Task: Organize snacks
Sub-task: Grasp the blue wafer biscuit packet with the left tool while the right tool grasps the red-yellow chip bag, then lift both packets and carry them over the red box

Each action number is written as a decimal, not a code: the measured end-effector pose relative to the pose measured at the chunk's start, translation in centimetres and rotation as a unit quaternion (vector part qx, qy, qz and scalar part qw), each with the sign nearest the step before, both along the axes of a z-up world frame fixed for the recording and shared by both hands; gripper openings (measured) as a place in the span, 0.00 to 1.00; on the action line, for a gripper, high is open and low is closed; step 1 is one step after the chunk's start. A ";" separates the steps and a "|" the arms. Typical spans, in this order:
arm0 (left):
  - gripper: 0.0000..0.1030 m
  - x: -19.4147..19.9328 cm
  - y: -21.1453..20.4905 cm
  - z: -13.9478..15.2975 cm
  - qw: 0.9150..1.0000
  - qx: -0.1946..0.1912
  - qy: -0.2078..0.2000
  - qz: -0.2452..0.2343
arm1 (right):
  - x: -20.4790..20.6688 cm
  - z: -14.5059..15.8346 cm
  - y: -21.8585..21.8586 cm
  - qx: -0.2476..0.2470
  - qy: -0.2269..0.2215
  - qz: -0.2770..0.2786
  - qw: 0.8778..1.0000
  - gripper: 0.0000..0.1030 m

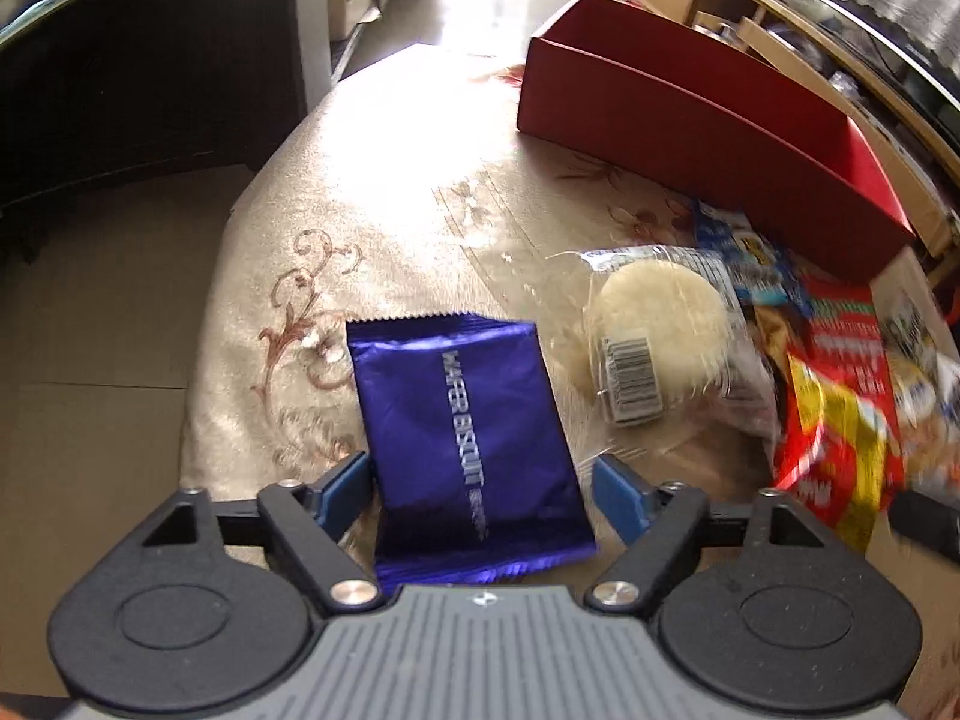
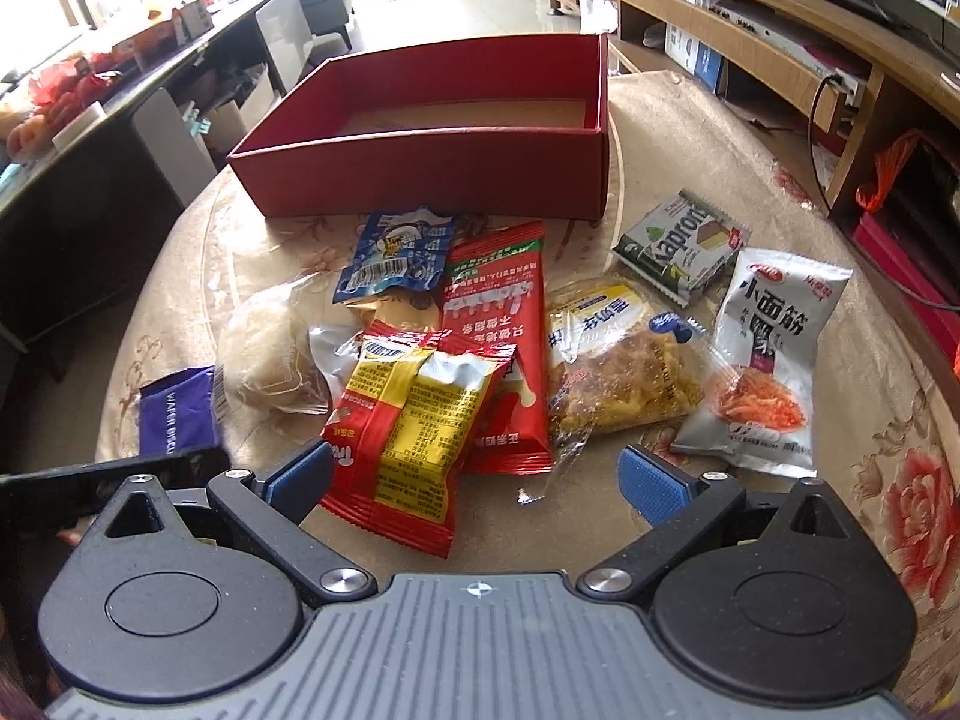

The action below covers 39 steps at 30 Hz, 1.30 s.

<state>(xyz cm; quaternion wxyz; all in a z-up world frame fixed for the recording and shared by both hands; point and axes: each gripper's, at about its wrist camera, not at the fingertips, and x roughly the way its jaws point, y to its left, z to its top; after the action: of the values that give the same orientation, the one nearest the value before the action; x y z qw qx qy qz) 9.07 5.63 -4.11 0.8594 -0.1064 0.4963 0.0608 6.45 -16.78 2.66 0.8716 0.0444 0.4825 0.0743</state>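
Observation:
A purple wafer biscuit packet (image 1: 468, 432) lies flat on the cloth between the blue pads of my left gripper (image 1: 480, 492). The left pad is at its edge and a small gap shows at the right pad, so the jaws are open. My right gripper (image 2: 477, 483) stands open low over the snack pile, with a red and yellow packet (image 2: 414, 438) beside its left pad. An empty red box (image 2: 420, 168) sits behind the pile. The pile also holds a round cake in clear wrap (image 2: 264, 354), a long red packet (image 2: 498, 330), a blue packet (image 2: 396, 258) and a white packet (image 2: 768, 360).
The table wears a beige floral cloth (image 1: 360, 210) whose rounded edge drops off just left of the purple packet. A green wafer pack (image 2: 678, 246) and a clear bag of brown snack (image 2: 624, 372) lie right of the pile. Wooden shelves (image 2: 750, 24) stand beyond, a dark counter (image 2: 90, 192) to the left.

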 end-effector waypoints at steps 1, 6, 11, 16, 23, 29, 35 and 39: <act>0.81 0.5 -0.6 -0.2 1.000 0.021 0.004 -0.007 | 0.0 0.0 0.0 0.000 0.000 0.000 1.000 0.99; 0.91 1.4 -1.4 -0.8 0.999 0.049 0.008 -0.010 | -0.2 0.4 -0.1 0.008 -0.007 -0.002 1.000 0.99; 0.63 -0.5 -1.3 0.2 0.998 0.045 0.023 -0.021 | -1.1 1.3 -1.3 0.021 -0.019 -0.009 1.000 0.91; 0.59 -3.0 -2.0 0.9 0.997 0.015 0.040 -0.057 | -2.4 1.6 -2.1 0.017 -0.020 0.006 1.000 0.69; 0.62 -3.9 -3.6 0.7 0.996 0.049 0.042 -0.066 | -2.5 1.4 -2.9 0.049 0.001 -0.008 0.999 0.82; 0.74 -3.7 -3.7 0.0 0.997 0.052 0.018 -0.058 | -1.1 0.0 -1.5 0.089 0.031 -0.024 0.995 0.88; 0.54 -5.8 -2.2 0.4 0.996 0.021 0.002 -0.085 | 1.0 -2.0 2.2 0.066 0.053 -0.045 0.995 0.89; 0.54 -6.3 -0.9 0.4 0.996 0.002 0.001 -0.093 | 2.5 -3.0 4.6 0.062 0.071 -0.058 0.994 0.90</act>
<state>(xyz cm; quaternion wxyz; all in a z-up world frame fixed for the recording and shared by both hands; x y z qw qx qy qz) 2.79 4.69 -3.68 0.8614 -0.0576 0.5044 -0.0184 8.91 -12.19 -0.34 0.8337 0.1315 0.5340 0.0497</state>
